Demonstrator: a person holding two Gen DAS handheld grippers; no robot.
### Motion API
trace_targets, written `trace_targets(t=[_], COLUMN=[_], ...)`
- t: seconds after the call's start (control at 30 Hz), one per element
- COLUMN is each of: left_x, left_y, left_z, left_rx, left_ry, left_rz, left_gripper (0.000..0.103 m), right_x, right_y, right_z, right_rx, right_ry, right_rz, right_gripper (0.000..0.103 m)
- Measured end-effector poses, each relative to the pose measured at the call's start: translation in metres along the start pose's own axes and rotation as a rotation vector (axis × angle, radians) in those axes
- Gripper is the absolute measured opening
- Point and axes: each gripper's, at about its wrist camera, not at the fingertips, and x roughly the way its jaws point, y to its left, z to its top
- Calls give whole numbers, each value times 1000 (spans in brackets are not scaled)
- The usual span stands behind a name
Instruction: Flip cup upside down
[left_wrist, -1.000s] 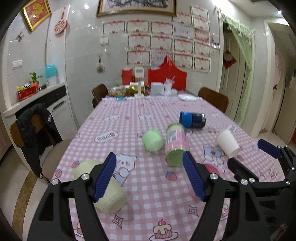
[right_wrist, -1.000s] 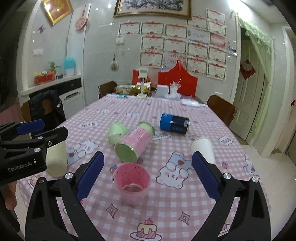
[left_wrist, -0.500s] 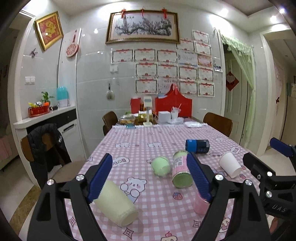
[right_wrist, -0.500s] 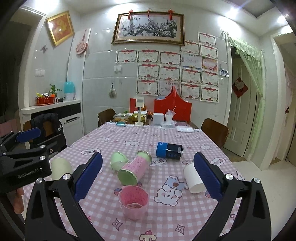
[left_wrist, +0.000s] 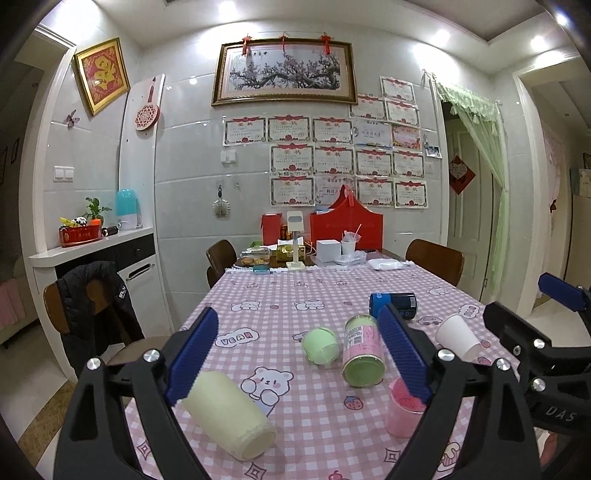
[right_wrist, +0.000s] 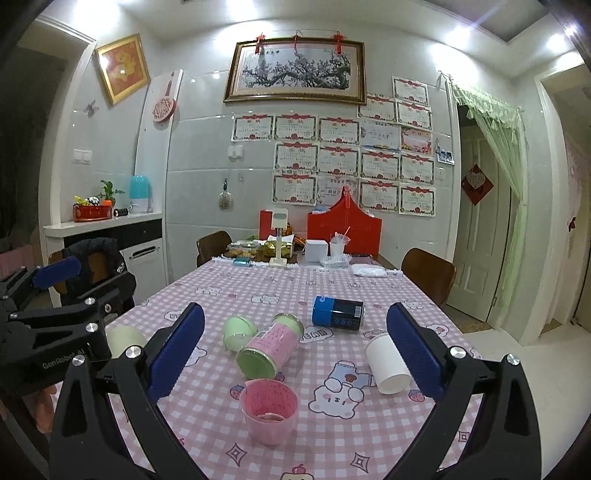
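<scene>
A pink cup (right_wrist: 268, 410) stands upright, mouth up, near the front of the pink checked table (right_wrist: 258, 284); it also shows in the left wrist view (left_wrist: 402, 411). A cream cup (left_wrist: 231, 415) lies on its side at the front left. A white paper cup (right_wrist: 386, 363), a pale green cup (right_wrist: 238, 332), a pink can (right_wrist: 271, 345) and a blue can (right_wrist: 338, 312) lie on their sides. My left gripper (left_wrist: 297, 352) is open and empty above the front left. My right gripper (right_wrist: 295, 352) is open and empty above the pink cup.
Boxes, a red bag (left_wrist: 345, 230) and food containers crowd the table's far end. Wooden chairs (left_wrist: 436, 264) stand at both sides; one at the left carries a black jacket (left_wrist: 94, 295). A counter (left_wrist: 92, 243) runs along the left wall.
Both grippers have lifted and tilted upward, so the table sits lower in each view and more wall shows. Both stay open. The cups have not moved.
</scene>
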Motion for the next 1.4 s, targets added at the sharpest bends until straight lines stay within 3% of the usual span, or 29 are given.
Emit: trace_targets(t=[1.4], left_x=[2], left_y=[7], left_z=[2], left_rx=[5], left_ry=[-11], left_rz=[27], left_gripper=[89], right_x=[5], right_y=[3], right_z=[-5], right_rx=[2], right_ry=[17], right_rz=[9], right_gripper=[95])
